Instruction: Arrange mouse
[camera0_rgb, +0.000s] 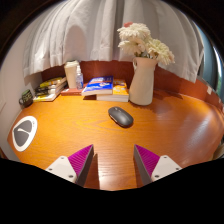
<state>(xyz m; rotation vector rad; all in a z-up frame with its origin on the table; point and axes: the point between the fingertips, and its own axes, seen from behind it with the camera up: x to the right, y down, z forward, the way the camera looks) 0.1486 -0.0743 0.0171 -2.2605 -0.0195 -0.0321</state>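
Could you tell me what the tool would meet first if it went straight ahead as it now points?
Probably the mouse, lying on the table just ahead of the open tool; the white vase stands beyond it. Depth is uncertain.

A dark grey mouse (120, 116) lies on the orange-brown wooden desk (170, 130), with a white vase (143, 82) of cream flowers (143, 42), a blue-covered book (98, 85), pale grey curtains (80, 30) and the hand-held gripper (113, 163) showing 2 magenta pads (82, 160).
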